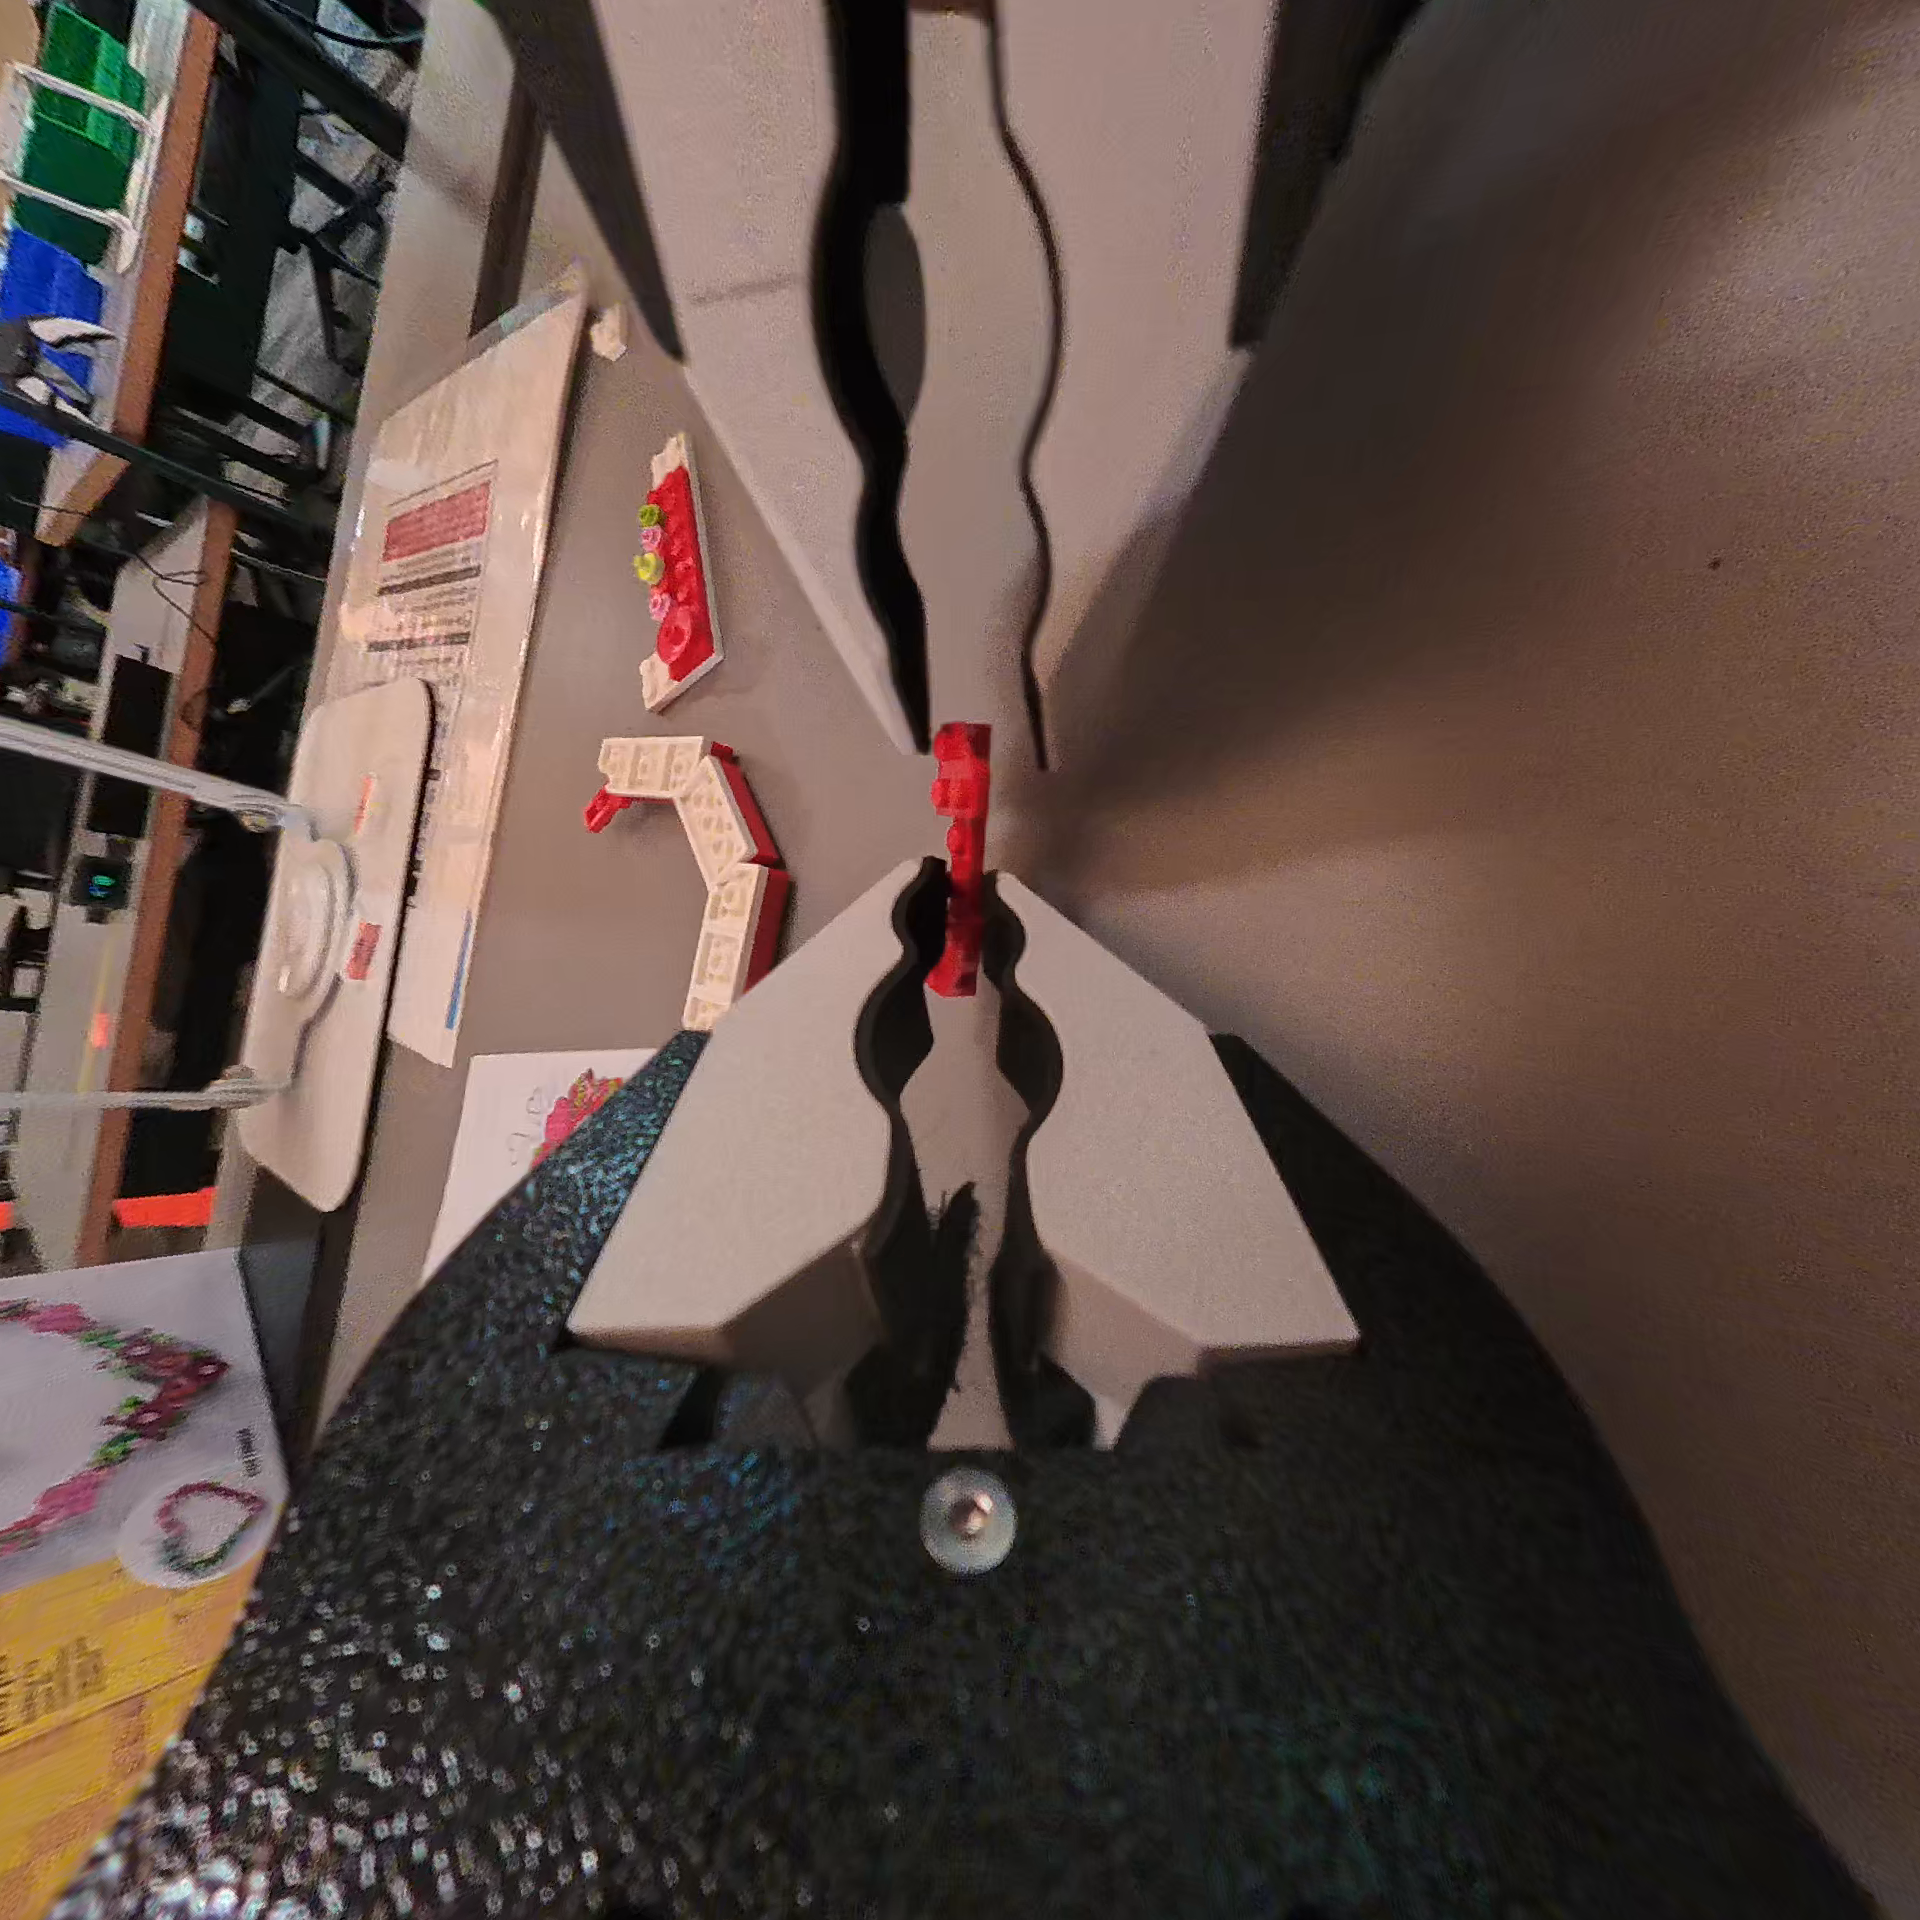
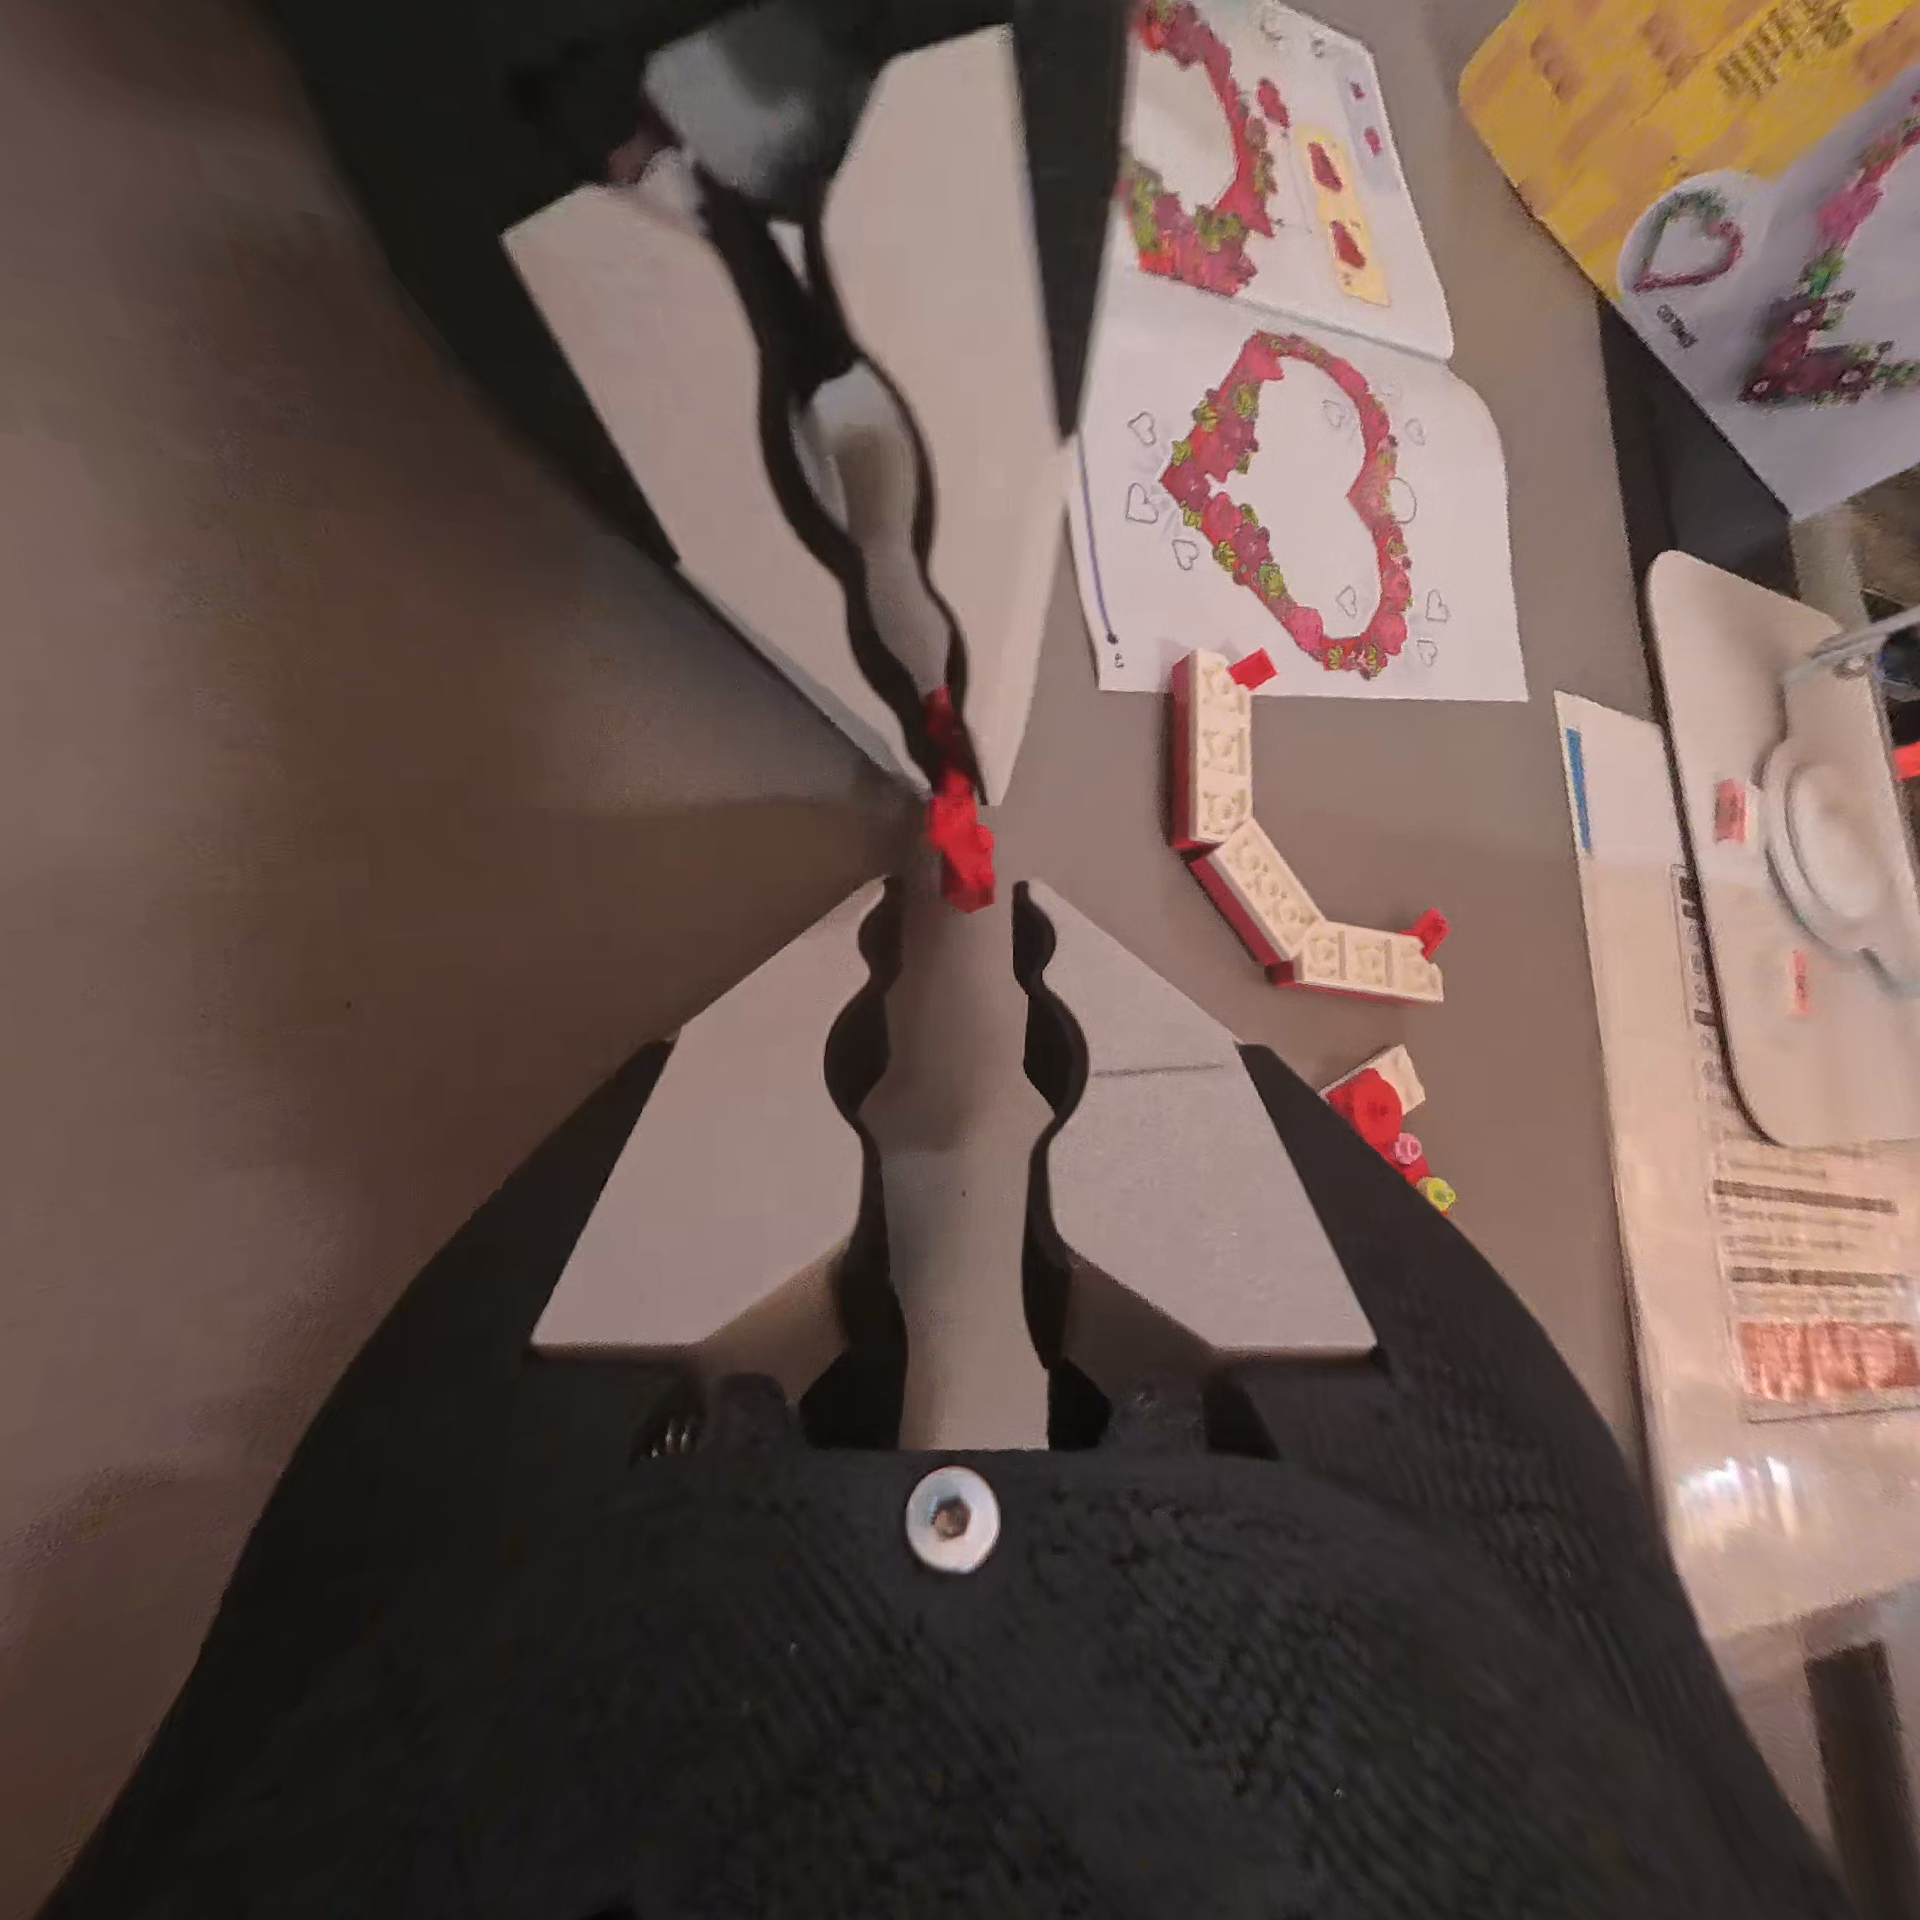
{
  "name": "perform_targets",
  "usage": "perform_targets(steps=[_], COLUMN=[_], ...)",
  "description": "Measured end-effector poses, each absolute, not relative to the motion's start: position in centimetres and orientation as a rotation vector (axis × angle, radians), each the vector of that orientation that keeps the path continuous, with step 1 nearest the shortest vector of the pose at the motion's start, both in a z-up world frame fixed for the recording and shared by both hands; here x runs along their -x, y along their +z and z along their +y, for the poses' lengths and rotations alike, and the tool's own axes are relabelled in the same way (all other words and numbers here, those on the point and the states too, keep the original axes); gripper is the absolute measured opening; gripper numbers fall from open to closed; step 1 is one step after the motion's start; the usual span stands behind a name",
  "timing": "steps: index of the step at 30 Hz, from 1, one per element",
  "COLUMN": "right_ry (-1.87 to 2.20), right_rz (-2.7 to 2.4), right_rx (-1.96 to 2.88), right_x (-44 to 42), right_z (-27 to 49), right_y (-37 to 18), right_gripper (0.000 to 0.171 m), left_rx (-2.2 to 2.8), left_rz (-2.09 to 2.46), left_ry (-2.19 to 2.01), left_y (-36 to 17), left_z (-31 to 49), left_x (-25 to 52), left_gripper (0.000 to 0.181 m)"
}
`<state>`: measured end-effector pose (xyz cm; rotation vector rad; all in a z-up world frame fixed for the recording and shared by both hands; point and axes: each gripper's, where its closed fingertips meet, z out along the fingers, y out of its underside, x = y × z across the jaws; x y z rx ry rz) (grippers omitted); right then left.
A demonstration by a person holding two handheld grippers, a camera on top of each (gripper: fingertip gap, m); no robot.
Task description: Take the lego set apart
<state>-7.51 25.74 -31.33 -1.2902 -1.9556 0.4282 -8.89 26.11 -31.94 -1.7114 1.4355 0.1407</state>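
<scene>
Above the desk [image 1: 1455, 727], my left tongs [image 1: 961, 883] clamp the red piece [image 1: 961, 831]; right tongs [image 2: 951, 888] apart, ready to pull.

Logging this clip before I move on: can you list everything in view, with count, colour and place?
small red lego piece: one, red, in the air between the two grippers
curved lego strip: one, white over red, on the grey table
flat lego plate: one, red on white with green and pink studs, beyond the strip
instruction booklet: one, white with a red heart picture, open near the strip
box: one, yellow, at the table edge
plastic bag: one, clear, beside the legos
white pad: one, on the bag
left gripper: shut on the red piece
right gripper: open, its tips at the piece's other end
</scene>
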Motion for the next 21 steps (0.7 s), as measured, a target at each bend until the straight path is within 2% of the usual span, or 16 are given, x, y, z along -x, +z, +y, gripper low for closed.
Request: perform_targets(steps=[1,5,7,11,13,15,21], right_ry=[0.415,0.46,0.462,0.466,0.466,0.46,0.501], right_rz=[-1.96,-1.95,-1.963,-1.987,-1.996,-2.009,-1.941], right_rx=[1.281,1.266,1.238,1.216,1.197,1.185,1.27], right_x=[7.6,8.1,8.1,7.8,7.8,7.9,8.0], right_z=[25.6,25.1,24.8,24.5,24.4,24.3,24.9], right_y=[-31.4,-31.0,-30.9,-31.1,-31.3,-31.4,-31.6], right_gripper=[0.019,0.021,0.007,0.003,0.003,0.002,0.002], left_rx=[1.721,1.723,1.718,1.708,1.724,1.71,1.83], left_rz=[1.43,1.459,1.465,1.473,1.492,1.493,1.363], left_ry=[0.12,0.119,0.11,-0.006,-0.068,-0.039,-0.114], left_y=[-31.9,-32.4,-32.5,-32.4,-32.3,-32.0,-32.0], left_z=[26.1,25.9,25.8,24.8,23.9,23.9,24.5], left_x=[8.9,8.7,8.4,8.0,8.1,8.5,8.7], left_gripper=[0.004,0.004,0.004,0.006,0.015,0.006,0.001])
